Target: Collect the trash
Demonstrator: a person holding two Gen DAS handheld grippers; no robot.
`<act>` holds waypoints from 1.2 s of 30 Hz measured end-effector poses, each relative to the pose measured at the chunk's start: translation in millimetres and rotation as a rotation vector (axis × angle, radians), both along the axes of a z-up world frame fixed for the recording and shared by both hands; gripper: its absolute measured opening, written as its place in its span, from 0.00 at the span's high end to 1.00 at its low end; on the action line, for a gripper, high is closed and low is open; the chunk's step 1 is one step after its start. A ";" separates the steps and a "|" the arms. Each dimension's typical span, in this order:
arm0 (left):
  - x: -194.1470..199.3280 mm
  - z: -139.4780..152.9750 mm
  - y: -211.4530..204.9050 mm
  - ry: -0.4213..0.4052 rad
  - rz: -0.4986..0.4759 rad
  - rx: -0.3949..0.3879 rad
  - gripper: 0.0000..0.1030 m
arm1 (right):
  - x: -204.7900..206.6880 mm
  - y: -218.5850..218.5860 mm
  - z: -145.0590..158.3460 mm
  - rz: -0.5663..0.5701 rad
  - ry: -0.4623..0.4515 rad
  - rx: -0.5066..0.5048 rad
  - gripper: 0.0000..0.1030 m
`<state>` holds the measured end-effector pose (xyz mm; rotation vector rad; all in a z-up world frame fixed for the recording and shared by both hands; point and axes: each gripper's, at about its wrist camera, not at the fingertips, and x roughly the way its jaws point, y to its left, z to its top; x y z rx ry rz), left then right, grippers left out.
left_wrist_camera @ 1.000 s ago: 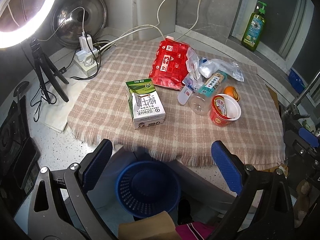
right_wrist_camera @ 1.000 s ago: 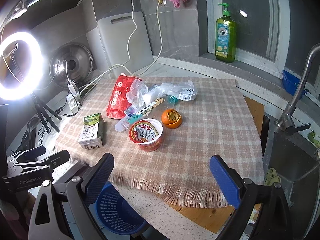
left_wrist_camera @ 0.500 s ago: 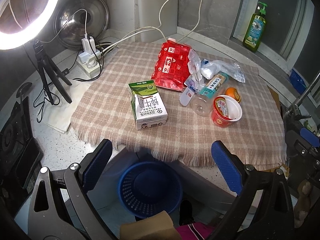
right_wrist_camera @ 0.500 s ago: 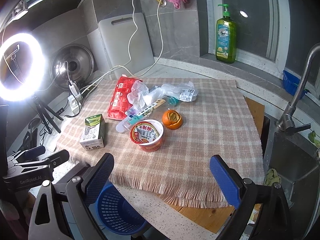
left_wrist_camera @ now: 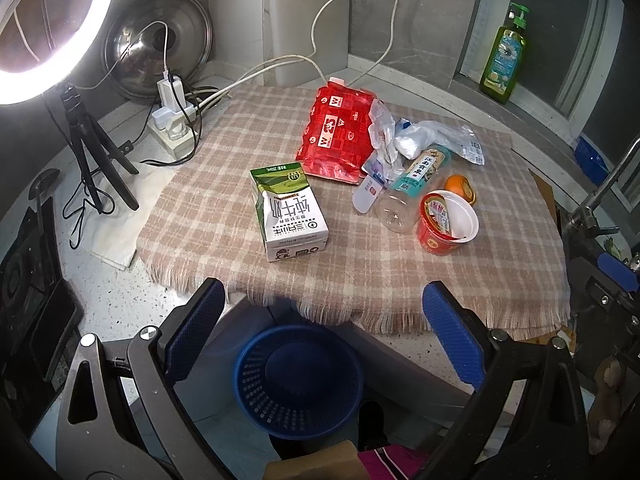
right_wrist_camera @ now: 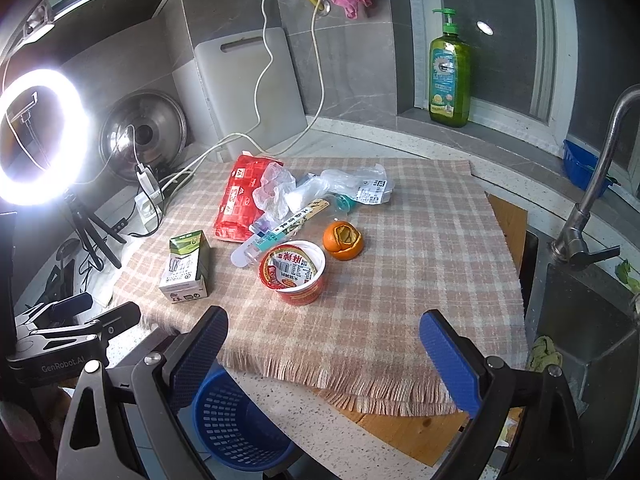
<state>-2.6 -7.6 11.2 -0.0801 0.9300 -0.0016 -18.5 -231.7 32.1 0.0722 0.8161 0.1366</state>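
Trash lies on a checked cloth (left_wrist_camera: 400, 276): a green-and-white milk carton (left_wrist_camera: 288, 210) (right_wrist_camera: 186, 266), a red snack bag (left_wrist_camera: 336, 136) (right_wrist_camera: 238, 196), a clear plastic bottle (left_wrist_camera: 416, 184) (right_wrist_camera: 280, 230), crumpled clear plastic (left_wrist_camera: 424, 136) (right_wrist_camera: 320, 190), a red instant-noodle cup (left_wrist_camera: 448, 222) (right_wrist_camera: 294, 272) and an orange peel (left_wrist_camera: 460, 186) (right_wrist_camera: 343, 240). A blue basket (left_wrist_camera: 298, 380) (right_wrist_camera: 236, 424) stands on the floor below the counter's front edge. My left gripper (left_wrist_camera: 320, 332) is open and empty above the basket. My right gripper (right_wrist_camera: 320, 356) is open and empty before the cloth's front edge.
A ring light on a tripod (left_wrist_camera: 44, 28) (right_wrist_camera: 36, 136), a power strip with cables (left_wrist_camera: 172, 120) and a steel lid (left_wrist_camera: 156, 44) stand at the left. A green soap bottle (right_wrist_camera: 448, 72) is on the sill. A tap (right_wrist_camera: 588, 208) and sink are at the right.
Both grippers have crept slightly forward towards the table; the items look a little nearer. Nothing on the cloth has moved.
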 end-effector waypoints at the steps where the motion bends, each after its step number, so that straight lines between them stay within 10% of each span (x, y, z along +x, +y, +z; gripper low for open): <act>1: -0.2 0.1 -0.4 -0.002 0.001 0.004 0.02 | 0.0 0.0 -0.3 0.001 0.000 0.000 0.05; 36: 29.8 -9.1 15.5 0.019 0.041 -0.012 0.02 | 22.8 -0.6 -13.4 0.064 0.042 0.111 0.05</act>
